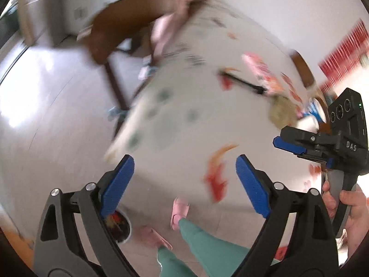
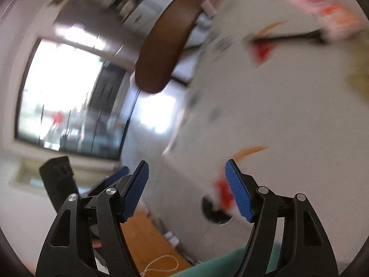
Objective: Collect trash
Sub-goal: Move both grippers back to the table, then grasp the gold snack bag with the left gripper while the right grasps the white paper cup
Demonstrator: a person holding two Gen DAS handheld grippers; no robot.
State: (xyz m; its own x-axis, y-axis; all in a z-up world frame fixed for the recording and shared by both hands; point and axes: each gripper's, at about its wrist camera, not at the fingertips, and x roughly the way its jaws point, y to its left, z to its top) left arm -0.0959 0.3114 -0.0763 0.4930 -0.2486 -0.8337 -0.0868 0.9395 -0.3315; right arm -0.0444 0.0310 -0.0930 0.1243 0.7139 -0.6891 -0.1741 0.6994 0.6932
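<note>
Tongs, left (image 1: 184, 180) and right (image 2: 186, 189), gape empty above the blurred table (image 1: 184, 115).

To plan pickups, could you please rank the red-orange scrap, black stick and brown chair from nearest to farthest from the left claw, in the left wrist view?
1. Red-orange scrap: between the open left claw fingertips.
2. Black stick: mid-table, right.
3. Brown chair: far edge, upper left.

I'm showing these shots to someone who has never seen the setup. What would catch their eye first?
Probably the two open, empty grippers: the left gripper and right gripper, blue pads wide apart, above a blurred white tablecloth with red and orange fish prints. Next, the litter at the table's far right: a pink wrapper and a black stick. Below, green trousers and pink slippers on the floor.
</note>
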